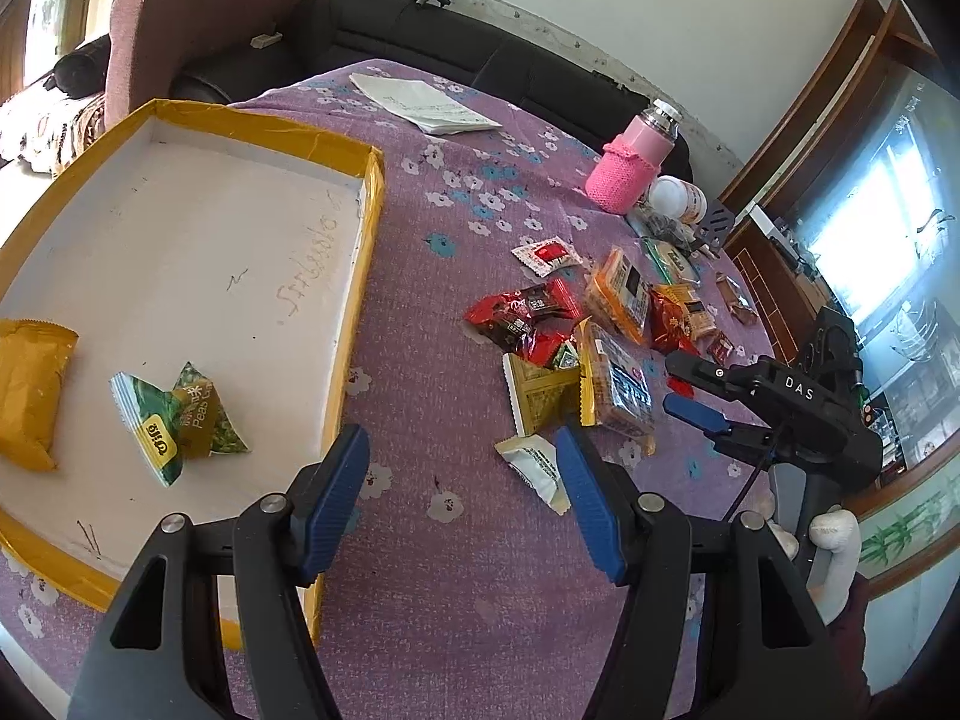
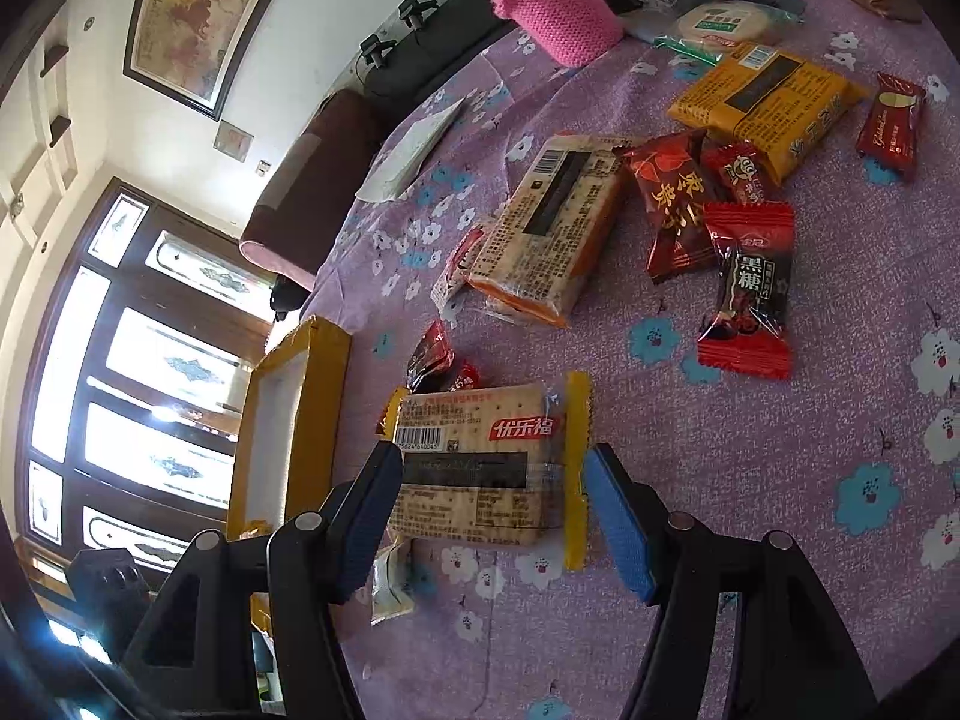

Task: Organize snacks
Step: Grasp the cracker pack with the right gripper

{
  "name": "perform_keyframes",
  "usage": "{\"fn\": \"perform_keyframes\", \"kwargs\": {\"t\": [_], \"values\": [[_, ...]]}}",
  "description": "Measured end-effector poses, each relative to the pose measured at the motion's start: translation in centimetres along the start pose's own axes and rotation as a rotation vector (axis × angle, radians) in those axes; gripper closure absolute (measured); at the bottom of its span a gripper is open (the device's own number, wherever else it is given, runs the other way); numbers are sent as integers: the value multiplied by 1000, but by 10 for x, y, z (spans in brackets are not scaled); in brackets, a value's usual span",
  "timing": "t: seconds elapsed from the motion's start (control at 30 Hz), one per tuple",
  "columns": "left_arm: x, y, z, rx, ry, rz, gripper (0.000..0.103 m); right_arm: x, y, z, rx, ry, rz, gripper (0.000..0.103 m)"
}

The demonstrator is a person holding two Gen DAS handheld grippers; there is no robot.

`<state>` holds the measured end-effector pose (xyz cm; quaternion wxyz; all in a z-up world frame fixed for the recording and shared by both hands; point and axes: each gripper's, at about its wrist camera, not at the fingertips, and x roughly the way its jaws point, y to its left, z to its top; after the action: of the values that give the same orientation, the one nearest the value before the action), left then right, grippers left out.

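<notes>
Now, line by line:

Right claw (image 2: 492, 501): spread wide, its blue pads on either side of a cracker pack (image 2: 480, 468); the left pad looks to be touching the pack's barcode end, the right pad sits just beside the yellow sealed end; whether it is pressing I cannot tell.

Cracker pack: lies flat on the table (image 2: 750, 450), clear wrap with yellow ends, near edge of the snack pile.

Left claw (image 1: 462, 501): wide apart, holding nothing, above the purple flowered cloth just right of the tray (image 1: 354, 312); a small white and green sachet (image 1: 534, 468) lies close to its right pad.

Tray: shallow, white floor, yellow taped rim, left part of the table; inside lie a green pea-snack packet (image 1: 174, 420) and a yellow bag (image 1: 30, 390) at its left.

Snack pile (image 1: 600, 330): right of the tray, red candies, orange and yellow cracker packs, some overlapping.

Black-sugar candy (image 2: 747, 294): red ends, apart from the pile, right of the held-between pack.

Far side: pink knit-sleeved bottle (image 1: 630, 162), white papers (image 1: 420, 102).
</notes>
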<state>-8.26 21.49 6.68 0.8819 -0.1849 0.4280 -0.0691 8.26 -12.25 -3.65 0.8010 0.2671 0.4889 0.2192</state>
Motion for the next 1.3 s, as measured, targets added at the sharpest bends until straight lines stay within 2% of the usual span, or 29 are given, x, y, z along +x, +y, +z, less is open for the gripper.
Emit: {"fn": "perform_keyframes", "kwargs": {"t": [0.2,0.33,0.47,0.57,0.67,0.83,0.87,1.0,1.13,1.3], "values": [[4,1,0,-5,9,5,39,11,15,1,-47,-8,-34,37],[7,-2,-1,4,16,0,39,23,36,0,-126,-14,-80,36],[12,-10,-5,25,30,-12,39,39,62,2,-216,-58,-155,36],[15,-20,-9,49,44,-24,39,53,83,9,-344,-94,-261,36],[16,-26,-12,68,55,-33,39,78,91,15,-399,-18,-308,37],[16,-28,-13,84,58,-40,39,80,71,8,-325,184,-253,38],[16,-27,-13,80,57,-43,39,77,63,4,-277,251,-223,38],[18,-23,-11,65,54,-47,39,56,35,-10,-146,373,-103,37],[18,-22,-13,49,59,-60,39,42,2,-18,69,438,44,36],[16,-24,-16,46,59,-50,39,30,2,-22,79,409,56,35]]}}
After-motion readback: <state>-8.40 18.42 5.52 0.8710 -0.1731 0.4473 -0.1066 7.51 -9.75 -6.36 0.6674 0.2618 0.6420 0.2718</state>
